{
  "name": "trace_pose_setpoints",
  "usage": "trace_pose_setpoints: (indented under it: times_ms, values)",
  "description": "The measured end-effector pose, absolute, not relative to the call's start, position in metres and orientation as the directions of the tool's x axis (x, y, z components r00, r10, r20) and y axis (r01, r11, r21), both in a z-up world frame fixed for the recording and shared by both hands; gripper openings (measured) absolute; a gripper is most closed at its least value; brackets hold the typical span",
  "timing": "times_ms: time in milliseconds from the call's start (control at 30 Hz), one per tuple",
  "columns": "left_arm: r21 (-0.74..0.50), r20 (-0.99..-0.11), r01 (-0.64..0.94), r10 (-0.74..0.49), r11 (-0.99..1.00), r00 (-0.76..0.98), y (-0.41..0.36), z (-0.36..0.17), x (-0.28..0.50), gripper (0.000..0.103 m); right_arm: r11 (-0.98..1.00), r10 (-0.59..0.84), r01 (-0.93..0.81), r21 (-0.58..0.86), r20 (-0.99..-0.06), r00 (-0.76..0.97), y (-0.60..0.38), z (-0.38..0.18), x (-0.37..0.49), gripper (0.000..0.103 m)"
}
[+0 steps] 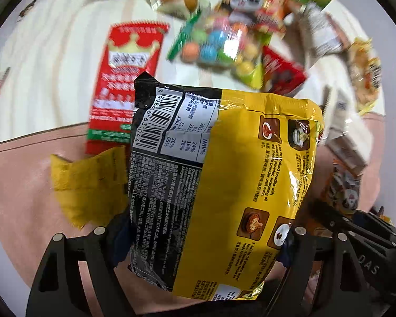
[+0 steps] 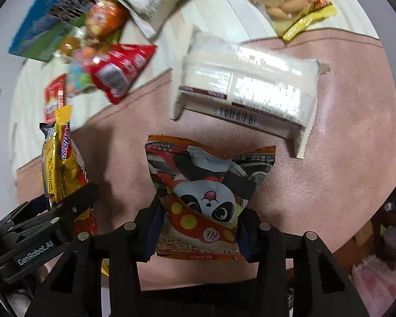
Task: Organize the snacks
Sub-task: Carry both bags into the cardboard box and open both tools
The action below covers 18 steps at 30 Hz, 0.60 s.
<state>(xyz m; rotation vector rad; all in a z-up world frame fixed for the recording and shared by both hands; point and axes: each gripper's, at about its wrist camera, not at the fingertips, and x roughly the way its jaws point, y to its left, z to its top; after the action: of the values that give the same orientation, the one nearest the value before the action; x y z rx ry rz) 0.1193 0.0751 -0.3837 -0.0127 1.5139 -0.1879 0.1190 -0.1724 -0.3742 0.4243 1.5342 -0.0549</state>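
The left gripper pinches a yellow noodle pack. The right gripper pinches a panda packet above the pink cloth.

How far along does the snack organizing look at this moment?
Early to middle. In hand: the left gripper is shut on the yellow-and-black noodle packet, and the right gripper is shut on the panda snack pouch. Left: a jumble on the blanket, including the white wrapped pack, red crown packet, candy ball bag and rice cracker bag. No sorted group shows yet.
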Motion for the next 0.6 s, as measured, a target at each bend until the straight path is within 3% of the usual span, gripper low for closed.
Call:
trace_pose_setpoints:
  times_ms: [267, 467, 600]
  values:
    - [-0.205, -0.96, 0.051, -0.211, 0.977, 0.185, 0.098, -0.307, 0.139, 0.083, 0.903, 0.365, 0.186, 0.387, -0.92, 0.141, -0.188, -0.299, 0.16, 0.05]
    - [-0.269, -0.922, 0.007, -0.26, 0.963, 0.288, 0.118, -0.239, 0.22, 0.083, 0.877, 0.444, 0.075, 0.474, -0.86, 0.25, -0.187, -0.225, 0.254, 0.05]
    - [-0.275, -0.916, -0.018, -0.256, 0.961, 0.308, 0.126, -0.242, 0.295, 0.083, 0.9, 0.41, 0.01, 0.435, -0.857, 0.313, -0.19, -0.192, 0.337, 0.05]
